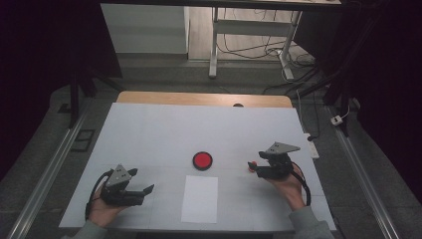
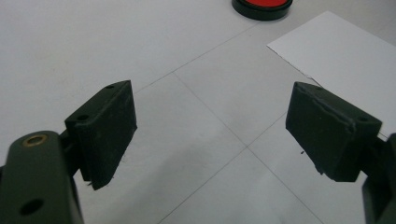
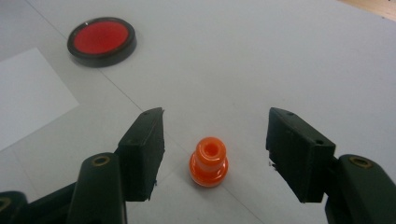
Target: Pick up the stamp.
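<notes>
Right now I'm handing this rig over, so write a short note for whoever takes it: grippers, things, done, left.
Right gripper: open, jaws either side of the small orange piece, pads not touching it.
Left gripper: open, nothing between its jaws, low over the table.
The orange piece stands upright on the table; the red disc lies mid-table beyond the white sheet.
Done: right gripper lined up.
Left: probably close on the piece and lift.
</notes>
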{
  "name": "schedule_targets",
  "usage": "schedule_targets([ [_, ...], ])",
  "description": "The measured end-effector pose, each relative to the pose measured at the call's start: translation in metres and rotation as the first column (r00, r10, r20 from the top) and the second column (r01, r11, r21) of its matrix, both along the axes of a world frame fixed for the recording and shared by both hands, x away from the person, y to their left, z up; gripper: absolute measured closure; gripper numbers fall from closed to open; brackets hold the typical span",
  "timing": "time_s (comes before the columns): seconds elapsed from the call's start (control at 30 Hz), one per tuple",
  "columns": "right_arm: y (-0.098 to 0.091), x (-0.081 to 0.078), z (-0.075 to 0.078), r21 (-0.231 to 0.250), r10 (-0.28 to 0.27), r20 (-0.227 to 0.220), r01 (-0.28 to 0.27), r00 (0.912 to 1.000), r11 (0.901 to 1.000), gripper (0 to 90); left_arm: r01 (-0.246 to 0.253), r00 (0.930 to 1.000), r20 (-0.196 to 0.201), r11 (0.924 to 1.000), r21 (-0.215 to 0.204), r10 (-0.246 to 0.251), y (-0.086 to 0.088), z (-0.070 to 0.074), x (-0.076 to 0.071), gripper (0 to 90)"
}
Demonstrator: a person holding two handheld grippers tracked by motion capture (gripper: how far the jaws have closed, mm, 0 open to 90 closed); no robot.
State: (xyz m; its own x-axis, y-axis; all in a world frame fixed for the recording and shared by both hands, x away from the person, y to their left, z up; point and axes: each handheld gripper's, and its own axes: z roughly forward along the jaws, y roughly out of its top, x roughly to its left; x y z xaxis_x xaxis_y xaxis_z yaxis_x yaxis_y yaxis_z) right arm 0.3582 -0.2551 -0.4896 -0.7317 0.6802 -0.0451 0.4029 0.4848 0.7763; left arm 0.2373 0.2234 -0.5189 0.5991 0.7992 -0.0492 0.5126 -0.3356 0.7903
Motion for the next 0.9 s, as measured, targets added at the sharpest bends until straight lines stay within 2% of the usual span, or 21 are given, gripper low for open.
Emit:
schedule_targets([
  [0.3, 0.000, 0.000, -0.007, -0.014, -0.006, 0.002, 0.006, 1.0000, 0.9999, 42.4, -0.001, 1.0000, 0.000, 1.0000, 0.003, 0.001, 0.000, 0.000, 0.000, 16.4],
  [0.63, 0.004, 0.001, -0.014, -0.041, 0.001, -0.016, -0.002, 0.9999, 0.9992, 53.0, -0.003, 1.0000, -0.001, 1.0000, 0.004, 0.003, 0.002, -0.001, 0.001, 16.4],
  [0.9, 0.003, 0.001, -0.017, -0.045, -0.003, -0.021, 0.002, 0.9998, 0.9990, 61.6, 0.002, 1.0000, 0.004, 1.0000, 0.004, -0.002, 0.002, -0.001, 0.001, 16.3],
])
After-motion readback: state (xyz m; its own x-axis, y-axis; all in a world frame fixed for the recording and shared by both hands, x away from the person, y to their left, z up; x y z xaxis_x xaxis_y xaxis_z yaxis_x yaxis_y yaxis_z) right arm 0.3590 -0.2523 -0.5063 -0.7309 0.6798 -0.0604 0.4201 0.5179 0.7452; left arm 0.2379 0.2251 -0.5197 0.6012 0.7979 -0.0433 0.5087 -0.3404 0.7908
